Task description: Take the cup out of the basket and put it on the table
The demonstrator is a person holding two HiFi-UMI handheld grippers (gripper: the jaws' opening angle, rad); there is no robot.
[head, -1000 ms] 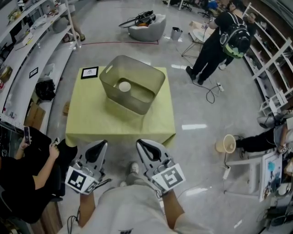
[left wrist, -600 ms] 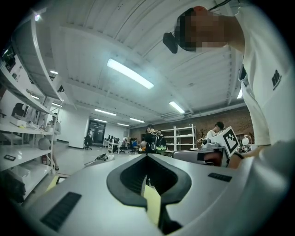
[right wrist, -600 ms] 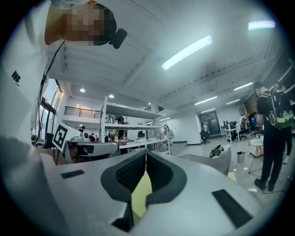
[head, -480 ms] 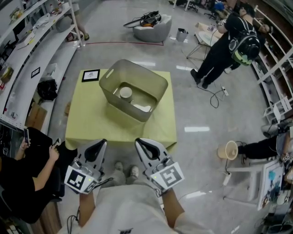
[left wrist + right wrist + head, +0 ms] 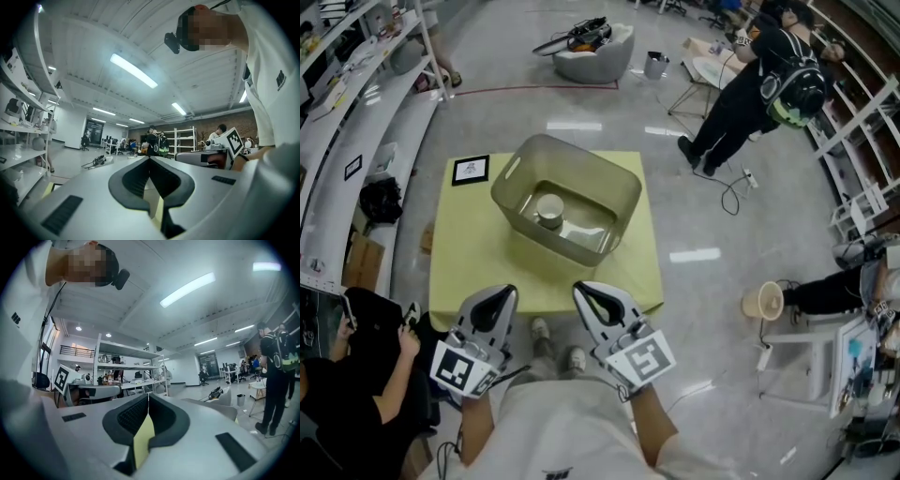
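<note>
Yellow-covered table [image 5: 469, 272] on glossy grey floor [image 5: 712, 206]; basket [image 5: 621, 199] holds cup [image 5: 549, 208]; left gripper [image 5: 498, 293], right gripper [image 5: 585, 290] jaws together, empty.

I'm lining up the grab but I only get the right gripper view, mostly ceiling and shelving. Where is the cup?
Observer: In the head view, the pale round cup stands opening-up inside the translucent grey plastic basket, towards its left side.
Operator: Where's that basket?
Observer: On the yellow-green table, towards its far side, ahead of both grippers.
Operator: And my other gripper?
Observer: The left gripper is level with the right gripper at the table's near edge. Its fingers are together, with nothing between them.
</note>
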